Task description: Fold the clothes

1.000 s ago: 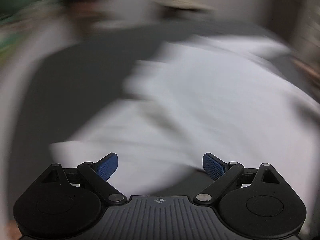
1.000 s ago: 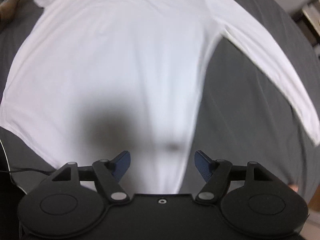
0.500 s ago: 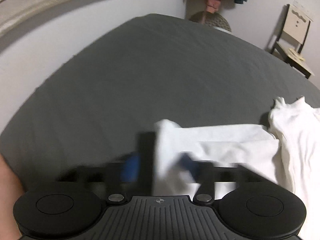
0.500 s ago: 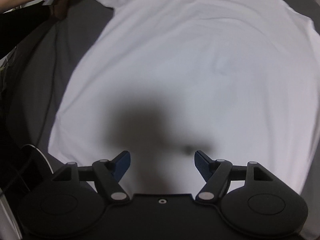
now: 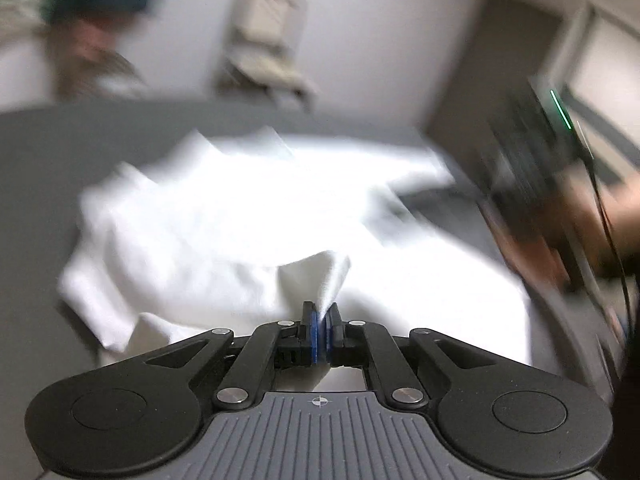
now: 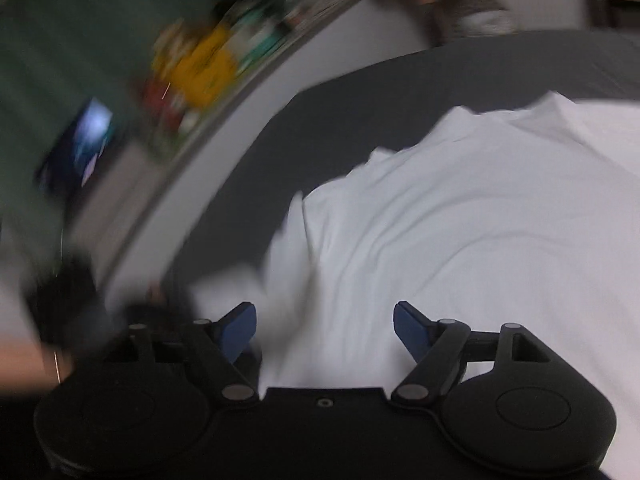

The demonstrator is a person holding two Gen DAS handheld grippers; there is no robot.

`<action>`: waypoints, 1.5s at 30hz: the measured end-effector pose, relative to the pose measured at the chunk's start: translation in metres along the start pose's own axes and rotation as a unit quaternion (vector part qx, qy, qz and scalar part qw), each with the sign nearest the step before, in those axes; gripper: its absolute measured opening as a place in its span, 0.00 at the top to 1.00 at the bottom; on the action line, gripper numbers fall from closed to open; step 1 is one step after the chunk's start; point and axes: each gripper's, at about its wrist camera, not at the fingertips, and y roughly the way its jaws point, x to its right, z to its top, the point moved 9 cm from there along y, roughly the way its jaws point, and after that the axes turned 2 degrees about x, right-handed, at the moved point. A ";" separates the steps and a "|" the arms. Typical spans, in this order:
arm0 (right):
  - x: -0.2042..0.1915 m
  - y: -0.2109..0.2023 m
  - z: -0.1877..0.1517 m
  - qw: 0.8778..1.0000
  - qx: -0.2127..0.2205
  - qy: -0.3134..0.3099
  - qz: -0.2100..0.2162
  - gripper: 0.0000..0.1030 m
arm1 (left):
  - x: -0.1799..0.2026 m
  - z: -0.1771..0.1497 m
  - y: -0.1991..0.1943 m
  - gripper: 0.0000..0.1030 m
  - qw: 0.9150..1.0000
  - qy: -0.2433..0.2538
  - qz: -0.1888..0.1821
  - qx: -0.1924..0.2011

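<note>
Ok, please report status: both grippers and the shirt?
Left gripper shut on white shirt fold. Right gripper above shirt, jaws opening, holding nothing. Nothing in the way.

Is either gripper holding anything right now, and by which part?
The left gripper pinches a raised fold of the white shirt. The right gripper, jaws opening, holds nothing.

Heavy motion blur, fisheye edges, glare-washed white cloth (image 5: 248,208).

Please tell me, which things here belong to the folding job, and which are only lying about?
For the job:
- white shirt
- left gripper, shut on a shirt fold
- right gripper, jaws opening, nothing pinched
- grey bed

Lying about:
- chair
- shelf clutter, too blurred to name
</note>
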 end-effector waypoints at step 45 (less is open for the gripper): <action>0.019 0.031 -0.060 0.997 0.015 0.016 -0.069 0.27 | -0.092 0.012 -0.250 0.96 0.844 -0.204 0.441 0.226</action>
